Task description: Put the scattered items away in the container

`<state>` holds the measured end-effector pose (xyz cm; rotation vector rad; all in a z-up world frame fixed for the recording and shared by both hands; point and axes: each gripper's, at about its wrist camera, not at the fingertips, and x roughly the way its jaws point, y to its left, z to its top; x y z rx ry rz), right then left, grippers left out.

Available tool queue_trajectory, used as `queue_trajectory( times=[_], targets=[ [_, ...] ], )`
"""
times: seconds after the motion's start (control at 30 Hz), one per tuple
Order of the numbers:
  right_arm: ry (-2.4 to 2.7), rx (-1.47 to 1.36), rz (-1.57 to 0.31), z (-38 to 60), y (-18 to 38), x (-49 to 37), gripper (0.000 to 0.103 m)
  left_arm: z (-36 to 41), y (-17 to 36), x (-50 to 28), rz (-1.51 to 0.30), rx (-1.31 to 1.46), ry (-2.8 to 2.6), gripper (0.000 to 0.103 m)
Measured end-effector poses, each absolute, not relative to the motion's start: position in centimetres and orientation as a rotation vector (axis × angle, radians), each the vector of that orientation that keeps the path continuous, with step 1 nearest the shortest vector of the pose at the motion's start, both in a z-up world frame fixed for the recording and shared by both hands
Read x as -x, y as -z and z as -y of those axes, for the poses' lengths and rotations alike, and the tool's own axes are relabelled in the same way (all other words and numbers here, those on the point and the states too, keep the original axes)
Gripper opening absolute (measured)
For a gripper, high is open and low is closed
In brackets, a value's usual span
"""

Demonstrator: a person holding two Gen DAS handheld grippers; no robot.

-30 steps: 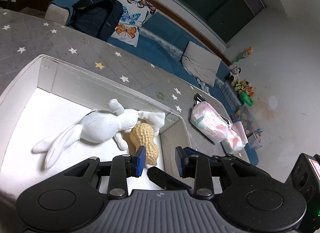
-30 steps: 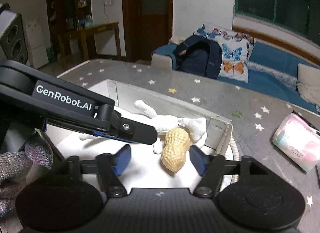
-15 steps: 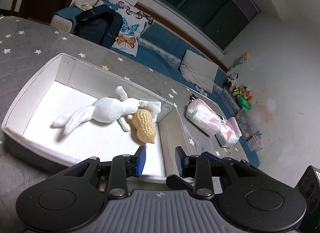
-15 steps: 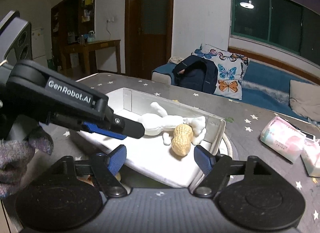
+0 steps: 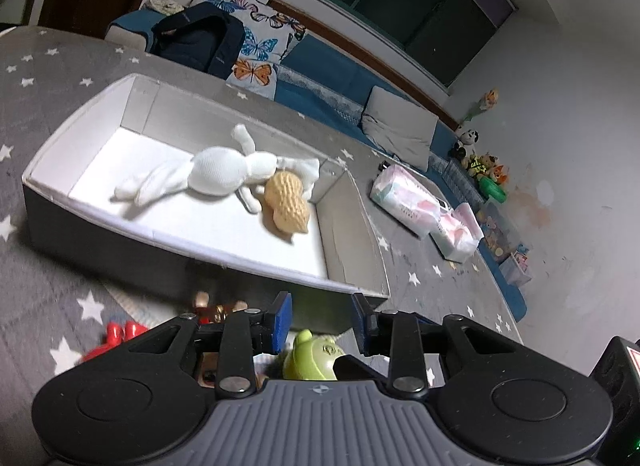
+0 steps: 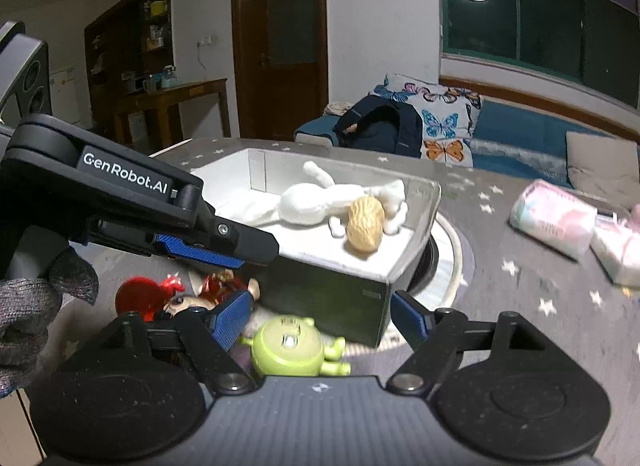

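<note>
The white-lined grey container (image 5: 200, 244) (image 6: 328, 298) holds a white plush rabbit (image 5: 216, 173) (image 6: 308, 201) and a tan peanut toy (image 5: 286, 205) (image 6: 364, 221). In front of its near wall lie a green round toy (image 5: 314, 354) (image 6: 286, 350), red toys (image 5: 116, 334) (image 6: 144, 294) and a small figure (image 6: 220, 286). My left gripper (image 5: 320, 322) (image 6: 224, 242) is open and empty, hovering above these toys. My right gripper (image 6: 322, 318) has its jaws opening; the green toy lies low between the fingers, and the pads do not touch it.
Two pink tissue packs (image 5: 404, 201) (image 6: 552, 217) lie on the grey star-patterned surface to the right of the box. A white round rim (image 6: 448, 266) shows under the box's right corner. A sofa with a dark backpack (image 5: 196, 41) stands behind. A gloved hand (image 6: 24, 306) holds the left gripper.
Both grippers have drawn back from over the box to its near side, bringing the green and red toys into view. The right jaws have spread wider. The rabbit and peanut stay put.
</note>
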<state>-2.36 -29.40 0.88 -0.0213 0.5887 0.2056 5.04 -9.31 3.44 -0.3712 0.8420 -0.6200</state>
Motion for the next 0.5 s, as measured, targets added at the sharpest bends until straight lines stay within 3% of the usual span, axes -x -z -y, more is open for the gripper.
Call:
queue_trajectory(
  times=[0.5],
  targets=[
    [-0.213,0.004,-0.639,29.1,1.2,2.9,0.074,10.5,-1.5,-4.7,-0.916,0.359,0.631,0.034]
  ],
)
